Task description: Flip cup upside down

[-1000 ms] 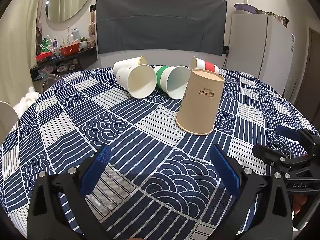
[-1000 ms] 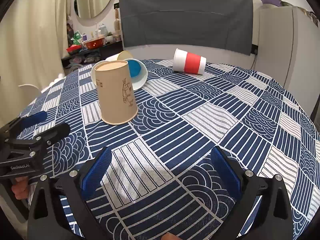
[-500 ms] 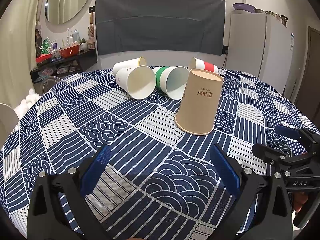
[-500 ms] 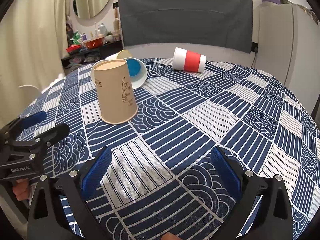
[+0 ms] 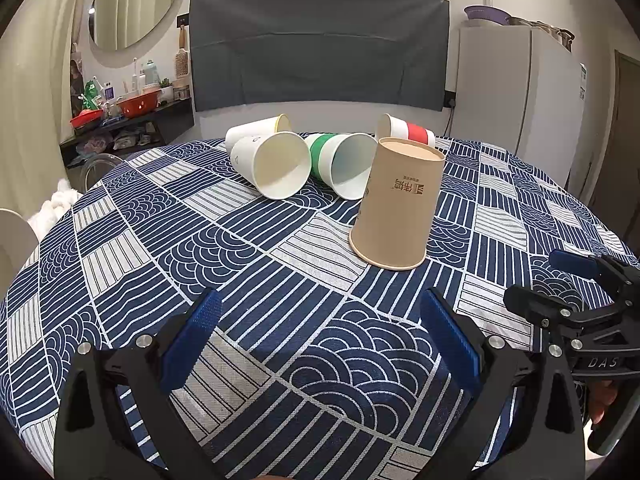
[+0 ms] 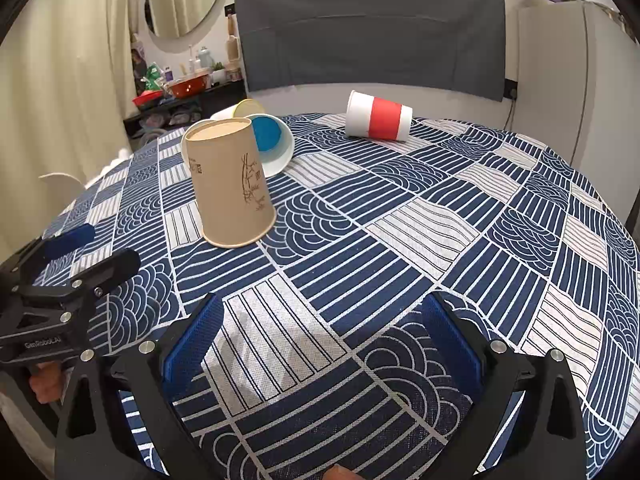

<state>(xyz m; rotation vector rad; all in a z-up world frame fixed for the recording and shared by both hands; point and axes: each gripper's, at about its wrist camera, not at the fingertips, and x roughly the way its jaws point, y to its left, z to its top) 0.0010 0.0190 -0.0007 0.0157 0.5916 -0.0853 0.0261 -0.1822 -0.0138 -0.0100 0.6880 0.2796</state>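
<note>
Five paper cups on the round table with the blue and white patterned cloth. The brown cup is standing upside down, rim flat on the cloth and closed bottom facing up, roughly mid-table and a bit toward the right gripper's side in the left wrist view. It shows up again in the right wrist view, off to the left.

Behind it the others are all lying on their sides: a white cup with its mouth facing the camera, a green-banded cup just beside it, a yellow-rimmed cup tucked behind the white one, and a red-banded cup farther back, apart from the cluster.

Left gripper sits low over the near edge of the table, blue pads spread wide, nothing between them. Right gripper is the same deal, fingers wide apart and empty, over the cloth. Neither one is touching the brown cup; both are well short of it.

Background has a grey panel on the wall, a round mirror, and a white fridge.
</note>
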